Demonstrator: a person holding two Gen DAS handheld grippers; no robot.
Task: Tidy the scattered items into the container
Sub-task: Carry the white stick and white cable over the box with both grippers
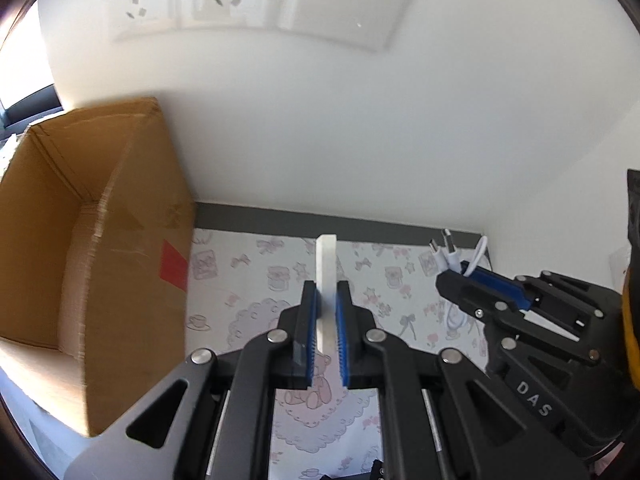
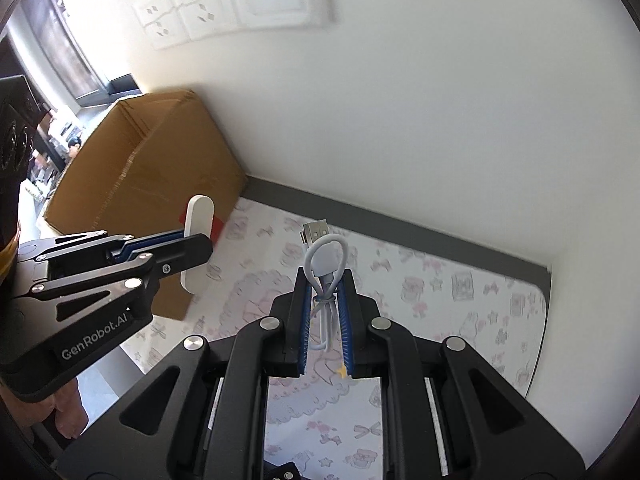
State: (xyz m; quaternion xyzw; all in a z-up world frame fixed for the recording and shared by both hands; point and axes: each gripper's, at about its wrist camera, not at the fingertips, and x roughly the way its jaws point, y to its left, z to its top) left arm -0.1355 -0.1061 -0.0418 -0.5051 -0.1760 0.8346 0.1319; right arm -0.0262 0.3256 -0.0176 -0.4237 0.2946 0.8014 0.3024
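Note:
My left gripper is shut on a flat white oblong device, held upright above the patterned mat; it also shows in the right wrist view, next to the box's near corner. My right gripper is shut on a coiled white USB cable, its plugs sticking up past the fingertips; it shows in the left wrist view too. The open cardboard box stands at the left against the wall, also in the right wrist view.
A white wall with a panel of sockets rises behind the mat. A dark grey strip runs along the mat's far edge. A small black object lies at the mat's near edge. Shelves show far left.

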